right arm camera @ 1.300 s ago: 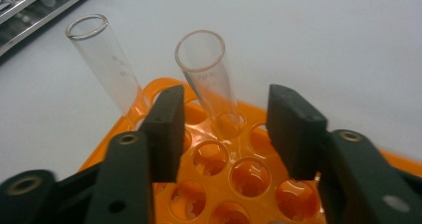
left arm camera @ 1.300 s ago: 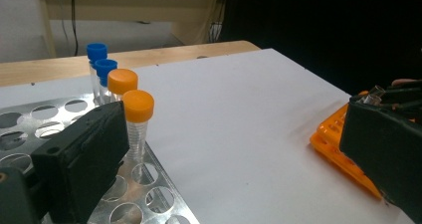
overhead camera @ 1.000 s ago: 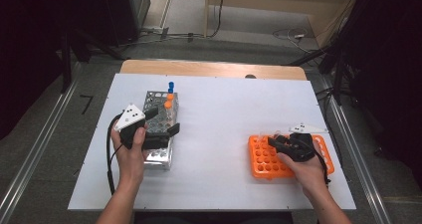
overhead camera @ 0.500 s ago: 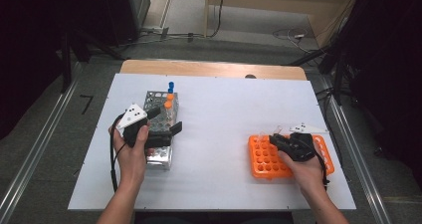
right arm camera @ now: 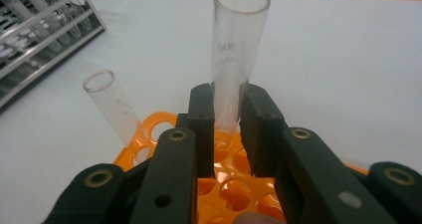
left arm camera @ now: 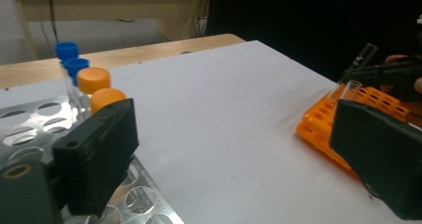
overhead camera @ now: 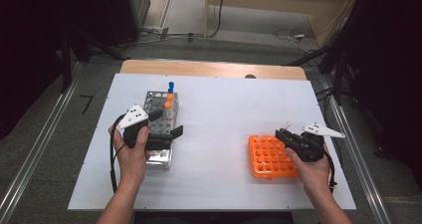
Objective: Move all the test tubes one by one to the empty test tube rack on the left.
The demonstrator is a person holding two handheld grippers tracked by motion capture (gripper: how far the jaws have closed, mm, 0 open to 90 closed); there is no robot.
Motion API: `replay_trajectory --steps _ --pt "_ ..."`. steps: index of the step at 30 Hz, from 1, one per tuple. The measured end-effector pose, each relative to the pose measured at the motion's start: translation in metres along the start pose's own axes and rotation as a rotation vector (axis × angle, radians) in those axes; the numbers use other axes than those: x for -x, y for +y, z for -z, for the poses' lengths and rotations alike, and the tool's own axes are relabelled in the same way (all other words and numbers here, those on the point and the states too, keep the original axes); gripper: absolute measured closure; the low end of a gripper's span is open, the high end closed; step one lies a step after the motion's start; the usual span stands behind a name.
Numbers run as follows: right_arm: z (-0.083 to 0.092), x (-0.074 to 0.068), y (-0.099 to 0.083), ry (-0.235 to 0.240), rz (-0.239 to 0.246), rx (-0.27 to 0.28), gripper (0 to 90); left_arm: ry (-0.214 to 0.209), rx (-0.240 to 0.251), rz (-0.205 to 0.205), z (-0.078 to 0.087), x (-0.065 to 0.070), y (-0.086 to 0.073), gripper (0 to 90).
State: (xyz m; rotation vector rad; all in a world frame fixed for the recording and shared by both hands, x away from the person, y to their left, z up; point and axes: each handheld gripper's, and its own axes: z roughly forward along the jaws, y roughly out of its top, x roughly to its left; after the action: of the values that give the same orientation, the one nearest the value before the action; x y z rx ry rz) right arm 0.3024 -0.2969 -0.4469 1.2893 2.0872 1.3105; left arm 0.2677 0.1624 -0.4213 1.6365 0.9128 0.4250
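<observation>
From above, I am holding my left gripper (overhead camera: 166, 124) over the metal rack (overhead camera: 158, 157) and my right gripper (overhead camera: 284, 134) over the orange rack (overhead camera: 266, 159). In the left gripper view, my jaws have just been opening and are standing wide apart, nothing between them. In the right gripper view, my jaws are clamping a clear test tube (right arm camera: 234, 50) upright above the orange rack (right arm camera: 164, 124), beside a second tube (right arm camera: 114, 107) leaning in it.

The tube (right arm camera: 234, 59) is seen as clear, glossy glass, the orange rack (overhead camera: 271, 157) as smooth plastic. The other rack (overhead camera: 159, 109) is shown as perforated shiny metal, and the table (overhead camera: 224, 114) as matt white.
</observation>
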Motion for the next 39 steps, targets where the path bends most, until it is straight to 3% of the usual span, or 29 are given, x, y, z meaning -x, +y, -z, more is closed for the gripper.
replay_trajectory --steps 9,18,22,35,39 --pt "0.011 -0.002 0.006 0.059 0.009 0.062 73.9 -0.09 -0.007 -0.019 -0.006 0.01 0.003 1.3" --pt "0.019 -0.018 0.004 0.13 0.071 0.032 73.9 -0.113 -0.009 -0.028 -0.008 0.013 0.003 0.1" --pt "0.02 -0.023 0.003 0.168 0.084 0.022 73.9 -0.144 -0.018 -0.025 -0.012 0.017 0.003 0.1" --pt "0.011 -0.047 0.003 0.249 0.141 0.015 73.9 -0.195 -0.074 -0.039 -0.029 0.034 0.003 0.4" --pt "0.005 -0.054 0.003 0.268 0.153 0.006 73.9 -0.204 -0.092 -0.025 -0.034 0.04 0.003 2.7"
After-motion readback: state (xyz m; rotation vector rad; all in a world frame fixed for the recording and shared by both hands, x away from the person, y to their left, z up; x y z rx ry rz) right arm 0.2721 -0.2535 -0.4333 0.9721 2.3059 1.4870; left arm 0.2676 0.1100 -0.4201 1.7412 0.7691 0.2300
